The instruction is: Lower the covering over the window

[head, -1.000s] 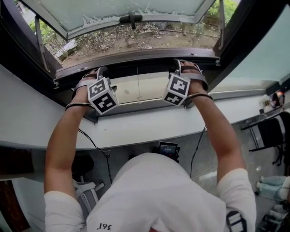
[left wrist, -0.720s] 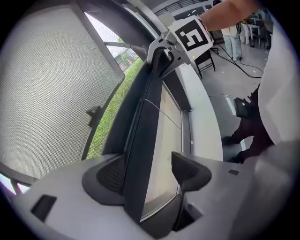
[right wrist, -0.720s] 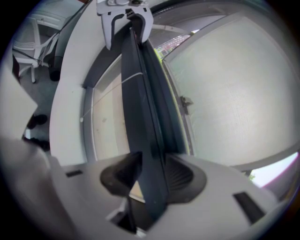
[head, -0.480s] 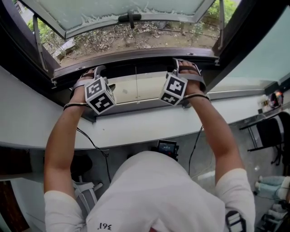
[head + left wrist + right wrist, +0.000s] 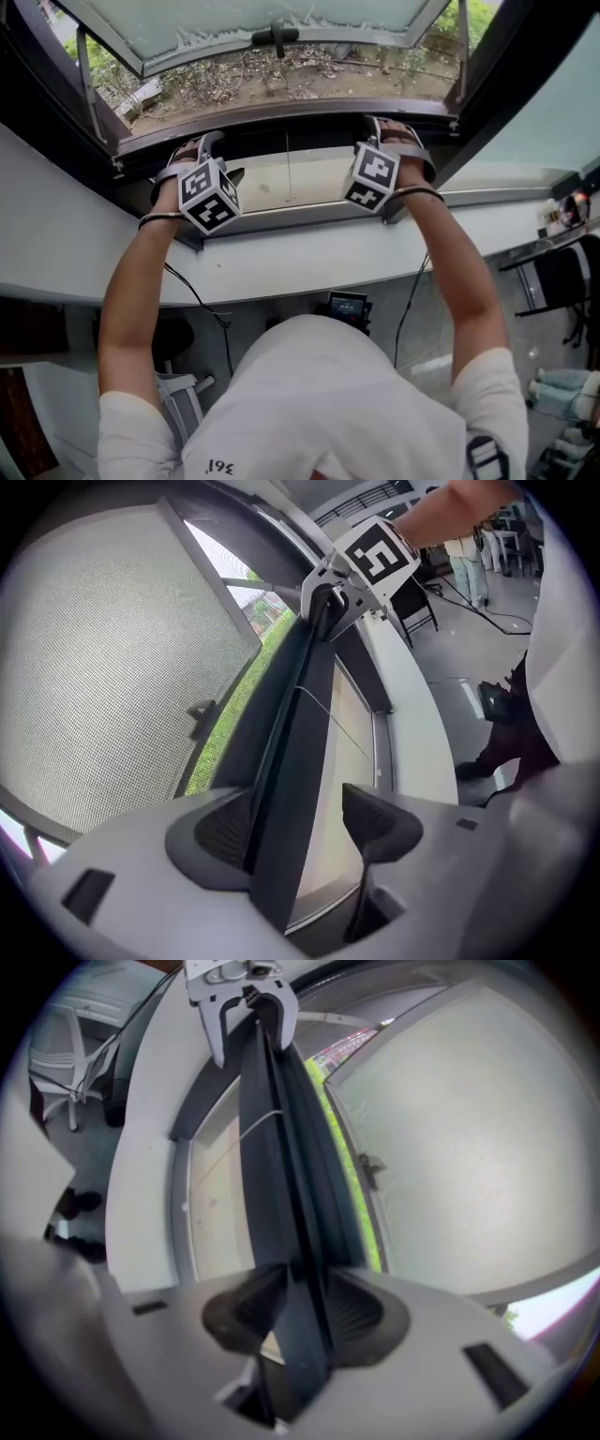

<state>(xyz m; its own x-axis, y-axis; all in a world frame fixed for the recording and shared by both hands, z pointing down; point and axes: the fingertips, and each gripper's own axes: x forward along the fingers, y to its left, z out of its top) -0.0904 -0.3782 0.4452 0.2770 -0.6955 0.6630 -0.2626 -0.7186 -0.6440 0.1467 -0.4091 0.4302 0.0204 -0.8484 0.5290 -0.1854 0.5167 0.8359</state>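
We see the covering's dark bar [image 5: 291, 761] running along the far side of the white ledge [image 5: 281, 258]. A pale panel [image 5: 309, 183] lies between the two, and a thin cord [image 5: 287, 169] crosses that panel. Both grippers sit on the bar, above the ledge's far edge and well apart from each other.

The left gripper [image 5: 298, 825] has the bar between its jaws, but they stand wide. The pad on the window side lies against the bar. The pad on the ledge side stands clear of it, and a strip of the pale panel shows in the gap.

The right gripper [image 5: 298, 1309] has just been closing its jaws, and they hold the bar, one pad against each face. In each gripper's view we find the other gripper at the far end of the bar.

Beyond the ledge, past the bar, the window pane [image 5: 262, 14] is swung outward, with its handle [image 5: 274, 37] on the lower edge. Ground with grass shows under it.
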